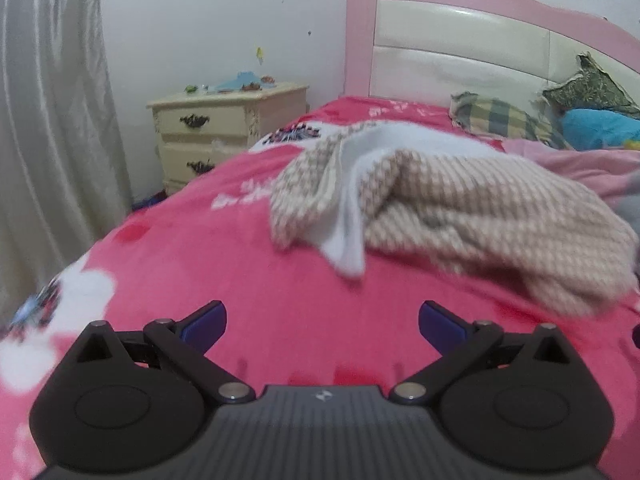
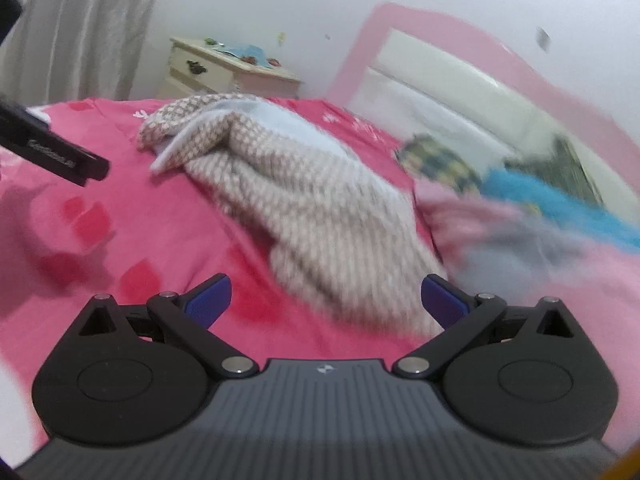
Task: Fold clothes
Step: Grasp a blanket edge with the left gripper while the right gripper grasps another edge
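- One garment [image 1: 460,216], beige-and-white checked with a pale lining turned out, lies crumpled on the pink bedspread [image 1: 200,264].
- In the left wrist view it sits at about 1 o'clock from the left gripper [image 1: 322,322], ahead of the fingertips and apart from them, with bare bedspread between.
- In the right wrist view the garment [image 2: 320,216] runs from 11 o'clock down toward 1 o'clock; its near hem lies just ahead of the right gripper [image 2: 326,300], closest to the right-hand finger [image 2: 442,300]. Blur keeps me from telling whether hem and finger touch.
- Left gripper: its two blue-tipped fingers [image 1: 206,322] are spread wide, holding nothing, with only bedspread in the gap.
- Right gripper: two fingers likewise spread wide and empty, nothing pinched between them.
- A dark bar [image 2: 52,152], apparently part of the left tool, enters the right wrist view at 10 o'clock, above the bedspread [image 2: 152,216].
- At 2 o'clock in the left wrist view, a pile [image 1: 560,128] by the headboard [image 1: 460,40]: one plaid piece, one dark green patterned, one blue, one pink.
- One cream nightstand [image 1: 224,128] with two drawers showing stands at 11 o'clock, small items on top.
- One pale curtain [image 1: 52,140] hangs at 9 o'clock.
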